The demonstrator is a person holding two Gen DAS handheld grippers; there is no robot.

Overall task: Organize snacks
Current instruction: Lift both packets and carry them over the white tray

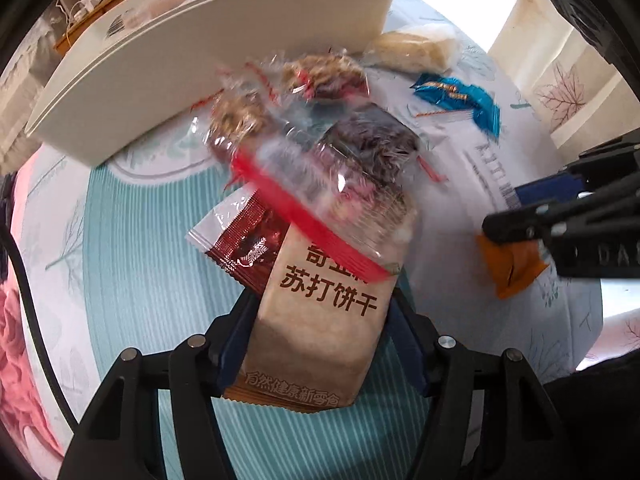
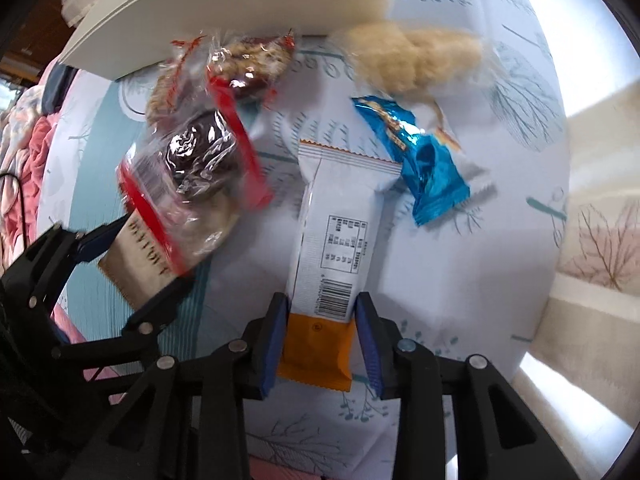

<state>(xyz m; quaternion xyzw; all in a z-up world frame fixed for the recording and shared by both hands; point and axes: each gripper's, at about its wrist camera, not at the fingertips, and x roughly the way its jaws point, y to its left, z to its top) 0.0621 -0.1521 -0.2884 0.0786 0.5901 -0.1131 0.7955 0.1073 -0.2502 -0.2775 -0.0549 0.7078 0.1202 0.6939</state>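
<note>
My left gripper (image 1: pixel 320 312) is shut on a tan soda-cracker packet (image 1: pixel 320 320); a clear red-striped snack bag (image 1: pixel 320 152) lies over the packet's far end. A dark red packet (image 1: pixel 244 244) lies beside it. My right gripper (image 2: pixel 322 312) is shut on a white and orange packet (image 2: pixel 340 240), lying on the cloth. The right gripper shows at the right of the left wrist view (image 1: pixel 560 220), the left gripper at the left of the right wrist view (image 2: pixel 132 256). A white tray (image 1: pixel 200 52) stands beyond the snacks.
A blue wrapped snack (image 2: pixel 424 168) and a pale puffed snack in clear wrap (image 2: pixel 416 56) lie on the leaf-patterned tablecloth (image 2: pixel 480 260) near the tray's right end. Pink fabric (image 1: pixel 20 320) lies off the left table edge. A beige wall is at the right.
</note>
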